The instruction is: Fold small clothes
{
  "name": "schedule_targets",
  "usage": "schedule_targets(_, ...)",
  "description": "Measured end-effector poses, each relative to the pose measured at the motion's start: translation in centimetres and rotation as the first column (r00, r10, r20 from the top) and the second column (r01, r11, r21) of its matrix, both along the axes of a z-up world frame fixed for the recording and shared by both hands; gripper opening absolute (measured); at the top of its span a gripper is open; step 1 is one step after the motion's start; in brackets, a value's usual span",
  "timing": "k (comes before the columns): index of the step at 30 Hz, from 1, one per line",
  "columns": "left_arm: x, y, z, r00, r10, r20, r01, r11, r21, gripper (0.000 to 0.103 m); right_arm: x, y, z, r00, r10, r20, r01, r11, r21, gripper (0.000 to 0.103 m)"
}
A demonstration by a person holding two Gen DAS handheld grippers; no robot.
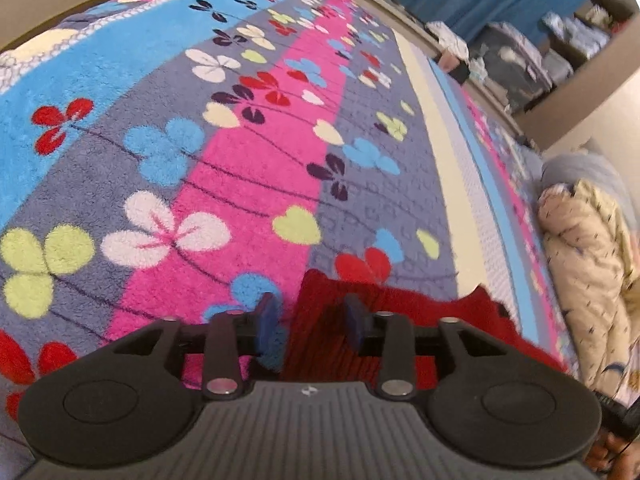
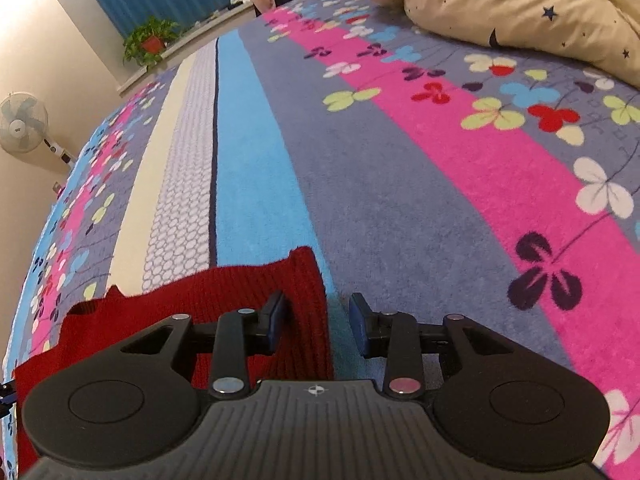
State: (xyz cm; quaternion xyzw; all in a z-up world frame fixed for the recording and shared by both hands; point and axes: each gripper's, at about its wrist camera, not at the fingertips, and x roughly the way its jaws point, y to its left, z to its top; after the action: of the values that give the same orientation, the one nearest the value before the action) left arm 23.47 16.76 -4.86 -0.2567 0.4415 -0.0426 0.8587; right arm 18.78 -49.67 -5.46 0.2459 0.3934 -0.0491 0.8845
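Observation:
A small red knitted garment (image 1: 404, 312) lies flat on the flowered blanket (image 1: 240, 160). My left gripper (image 1: 310, 318) is open, its blue pads straddling the garment's left edge near a corner. In the right wrist view the same red garment (image 2: 224, 292) lies at lower left on the blanket (image 2: 400, 200). My right gripper (image 2: 318, 316) is open, straddling the garment's ribbed right edge. Neither gripper holds anything. Most of the garment is hidden under the gripper bodies.
A cream star-print duvet (image 2: 520, 4) is bunched at the far right of the bed, also in the left wrist view (image 1: 588, 280). A potted plant (image 2: 150, 42) stands on the sill by blue curtains. A fan (image 2: 22, 124) stands left.

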Motion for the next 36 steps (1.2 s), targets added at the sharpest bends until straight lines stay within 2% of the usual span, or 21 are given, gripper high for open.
schedule_targets(4,-0.1,0.3,0.5,1.0,0.013,0.025,-0.012,0.999,-0.042,0.05,-0.4,-0.7,0.7,0.999,-0.031,0.044,0.029,0.999,0.028,0.037)
schedule_targets(7,0.1,-0.5,0.3,0.999,-0.04,0.01,0.04,0.999,-0.033,0.05,-0.4,-0.8,0.6,0.999,-0.011,0.038,0.01,0.999,0.048,0.037)
schedule_targets(9,0.3,-1.5,-0.3,0.996,-0.088,-0.01,0.088,0.996,-0.001,0.051,0.0,-0.5,-0.1,0.999,0.039,0.002,-0.039,0.996,0.075,0.037)
schedule_targets(11,0.4,-2.2,-0.4,0.995,-0.104,-0.005,0.104,0.994,0.041,0.05,0.3,0.3,-0.5,0.996,0.083,-0.038,-0.081,0.995,0.048,0.037)
schedule_targets(13,0.3,-2.1,-0.2,0.994,-0.104,0.019,0.103,0.994,0.04,0.024,0.4,0.9,-0.3,0.994,0.104,-0.035,-0.105,0.994,-0.008,0.037)
schedule_targets(14,0.2,-2.0,0.3,0.994,-0.098,0.042,0.096,0.994,0.047,0.016,0.2,1.1,-0.1,0.994,0.104,-0.021,-0.105,0.994,-0.019,0.02)
schedule_targets(15,-0.1,-1.8,1.3,0.992,-0.085,0.091,0.079,0.995,0.067,0.007,0.1,1.1,0.2,0.995,0.101,0.001,-0.101,0.994,-0.029,0.013)
schedule_targets(17,-1.0,-1.0,3.4,0.976,-0.041,0.213,0.026,0.997,0.075,0.007,-0.6,1.1,1.5,0.993,0.084,0.084,-0.079,0.995,-0.062,0.013)
schedule_targets(19,-1.8,-0.2,4.7,0.95,-0.005,0.311,-0.008,0.999,0.042,0.007,-1.7,1.5,3.6,0.966,0.089,0.242,-0.069,0.994,-0.087,0.012)
schedule_targets(21,-2.0,-0.7,5.0,0.94,0.003,0.342,-0.042,0.993,0.107,0.006,-2.4,2.3,4.9,0.931,0.109,0.349,-0.062,0.988,-0.142,0.012)
schedule_targets(22,-2.0,-0.7,4.9,0.94,0.011,0.342,-0.055,0.991,0.118,0.006,-2.3,2.6,5.0,0.929,0.104,0.356,-0.047,0.985,-0.166,0.012)
schedule_targets(26,-1.3,-0.9,3.1,0.954,0.028,0.298,-0.074,0.986,0.147,0.007,-0.6,2.2,3.4,0.962,0.07,0.263,-0.034,0.989,-0.142,0.013)
schedule_targets(27,-0.7,-1.1,2.4,0.962,0.019,0.271,-0.066,0.984,0.164,0.007,0.0,2.3,2.6,0.971,0.078,0.226,-0.046,0.989,-0.143,0.013)
schedule_targets(29,0.3,-1.3,0.1,0.985,0.005,0.173,-0.036,0.983,0.179,0.007,1.5,2.8,0.5,0.991,0.095,0.096,-0.077,0.982,-0.173,0.016)
schedule_targets(30,0.7,-1.3,-0.9,0.992,0.011,0.126,-0.033,0.984,0.175,0.008,2.0,3.2,-0.6,0.996,0.087,0.027,-0.079,0.976,-0.202,0.025)
schedule_targets(32,0.8,-0.8,-1.8,0.997,0.049,0.057,-0.056,0.989,0.134,0.012,2.1,3.2,-1.3,0.998,0.064,-0.006,-0.064,0.977,-0.205,0.036)
schedule_targets(34,0.0,-0.1,-1.2,0.996,0.076,0.051,-0.08,0.994,0.08,0.028,1.5,2.9,-0.7,0.999,0.034,0.005,-0.033,0.981,-0.189,0.043)
schedule_targets(35,-0.5,0.1,-0.6,0.995,0.076,0.063,-0.08,0.995,0.066,0.049,1.0,2.8,-0.3,1.0,0.028,0.01,-0.026,0.983,-0.179,0.046)
schedule_targets(36,-1.2,0.2,0.1,0.995,0.071,0.077,-0.075,0.996,0.057,0.063,0.4,2.7,0.2,0.999,0.026,0.019,-0.023,0.986,-0.164,0.046)
